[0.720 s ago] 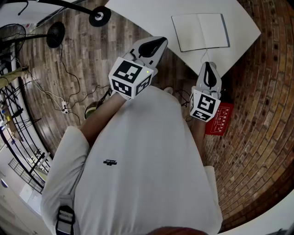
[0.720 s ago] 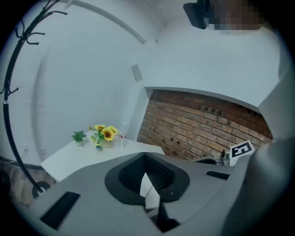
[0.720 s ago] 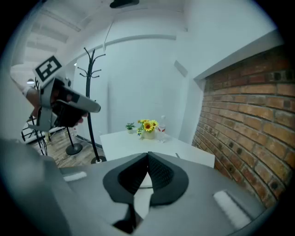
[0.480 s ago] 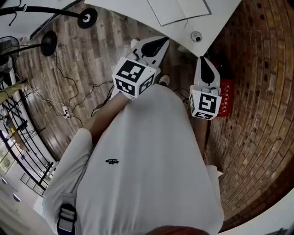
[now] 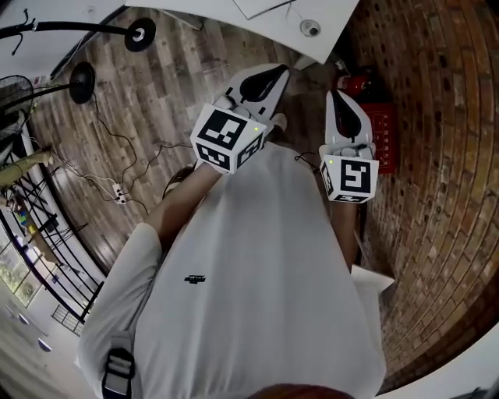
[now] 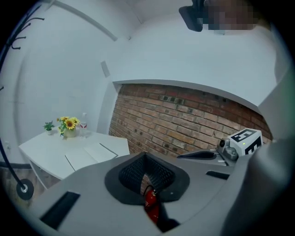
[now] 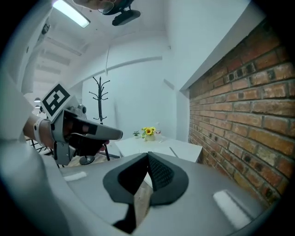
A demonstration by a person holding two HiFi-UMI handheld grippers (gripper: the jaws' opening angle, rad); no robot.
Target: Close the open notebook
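On the counter, brick-wall side: notebook (image 6: 88, 156) lies open and flat, pages up, near that edge; neither gripper touches it, both well apart from it.
counter (image 5: 210, 14): white; head view catches only one corner at the frame's top, with a sliver of notebook page cut by the frame edge.
counter's corner, head view: small round grey object (image 5: 309, 28), too small to say what.
counter's far edge: sunflowers (image 6: 69, 123) in a pot, small green plant (image 6: 49, 125) and clear bottle (image 6: 84, 129) just beside; apart from notebook.
left gripper (image 5: 269, 76): out in front of the person's chest, over wood floor (image 5: 156, 117), short of the counter's edge, pointing toward it; jaws pressed together, pinching nothing; only the red fire extinguisher (image 6: 151, 203) shows through the slit behind the tips.
right gripper (image 5: 344, 105): beside the left one, nearer the brick wall (image 5: 444, 156), same heading; jaws pressed together, empty.
marker cubes (image 5: 226, 136): one on each gripper's rear, near the person's chest.
foot of brick wall: fire extinguisher, red panel (image 5: 383, 140) with white print beside it, print unreadable.
wood floor, away from wall: coat stand base (image 5: 140, 33), second round black base (image 5: 82, 78), power strip (image 5: 118, 192).
person: white shirt (image 5: 249, 296) fills the lower head view.
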